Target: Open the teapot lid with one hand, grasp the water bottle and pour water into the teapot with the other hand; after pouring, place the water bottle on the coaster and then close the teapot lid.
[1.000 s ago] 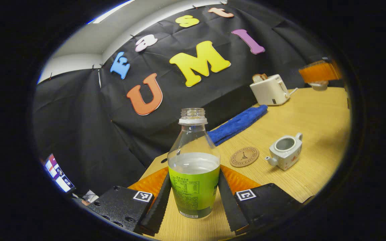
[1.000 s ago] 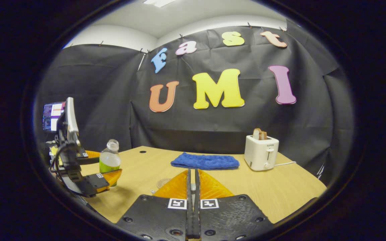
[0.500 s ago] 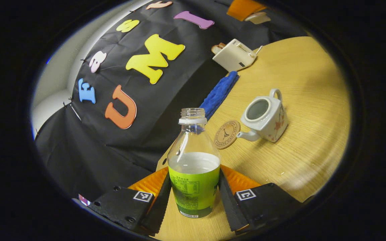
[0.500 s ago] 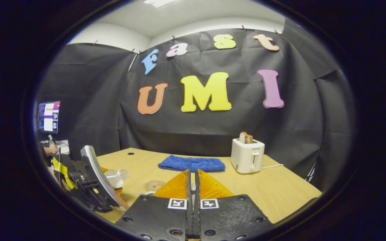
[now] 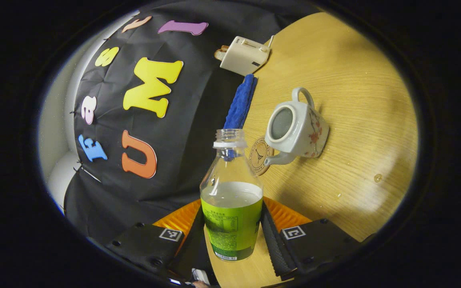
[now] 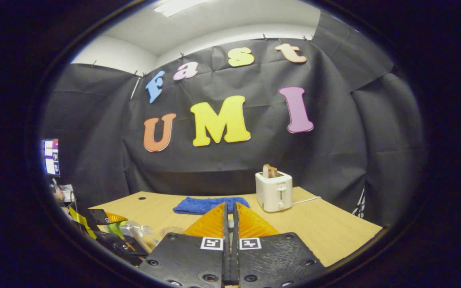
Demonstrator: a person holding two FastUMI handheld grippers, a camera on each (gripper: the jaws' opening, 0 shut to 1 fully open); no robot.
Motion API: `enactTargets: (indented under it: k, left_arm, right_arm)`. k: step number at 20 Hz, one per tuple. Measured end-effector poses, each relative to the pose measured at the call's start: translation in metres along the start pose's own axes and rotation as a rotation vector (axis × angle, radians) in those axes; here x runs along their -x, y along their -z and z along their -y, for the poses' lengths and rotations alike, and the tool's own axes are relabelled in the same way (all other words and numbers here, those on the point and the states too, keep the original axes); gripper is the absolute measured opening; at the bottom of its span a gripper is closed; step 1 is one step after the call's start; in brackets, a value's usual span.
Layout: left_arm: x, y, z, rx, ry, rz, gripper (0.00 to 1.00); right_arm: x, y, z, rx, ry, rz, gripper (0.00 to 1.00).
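In the left gripper view, the left tool point(image 5: 232, 236) is clamped on the water bottle point(image 5: 231, 208), both fingers pressing its labelled body. The bottle has no cap and is roughly half full. The whole view is rolled over toward the teapot point(image 5: 296, 128), which stands on the worktop point(image 5: 354, 120) with its lid off and its round opening facing the bottle's mouth. The coaster point(image 5: 259, 155) lies just beside the spout, bare.

In the right gripper view, the right tool point(image 6: 229, 240) has its fingers together, held up above the worktop; whether a lid sits between them cannot be told.

The pour looks about to begin, and the risks follow from that. The pot's opening is small, so a mouth not yet over it would send water onto the worktop or the coaster. Tipping too fast could overshoot the rim. The smooth bottle may also slip in the clamp as its weight shifts.
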State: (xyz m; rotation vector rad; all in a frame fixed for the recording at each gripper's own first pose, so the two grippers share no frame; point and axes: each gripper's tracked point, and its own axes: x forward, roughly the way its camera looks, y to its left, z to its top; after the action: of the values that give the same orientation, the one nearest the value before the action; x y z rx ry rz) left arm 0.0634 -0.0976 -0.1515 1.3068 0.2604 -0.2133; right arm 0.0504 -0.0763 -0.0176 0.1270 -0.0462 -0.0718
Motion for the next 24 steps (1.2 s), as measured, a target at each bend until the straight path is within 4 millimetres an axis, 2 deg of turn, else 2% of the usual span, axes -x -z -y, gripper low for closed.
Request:
enactTargets:
  k: [6, 9, 12, 17, 24]
  left_arm:
    - [0.005, 0.000, 0.001, -0.185, 0.006, -0.062, 0.75]
    - [0.004, -0.006, -0.002, -0.380, -0.031, -0.070, 0.75]
    - [0.001, -0.005, 0.000, -0.447, -0.031, -0.075, 0.75]
    - [0.005, -0.021, -0.015, -0.594, -0.093, -0.074, 0.73]
    - [0.008, -0.023, -0.027, -0.715, -0.118, -0.094, 0.75]
  right_arm:
    - [0.001, -0.005, 0.003, -0.006, -0.011, 0.006, 0.00]
    - [-0.001, 0.003, 0.005, 0.030, 0.001, -0.022, 0.00]
    - [0.000, 0.004, 0.002, 0.054, 0.004, -0.030, 0.00]
    - [-0.001, 0.003, 0.005, 0.066, 0.009, -0.031, 0.00]
    - [-0.003, 0.006, 0.015, 0.078, 0.029, -0.050, 0.00]
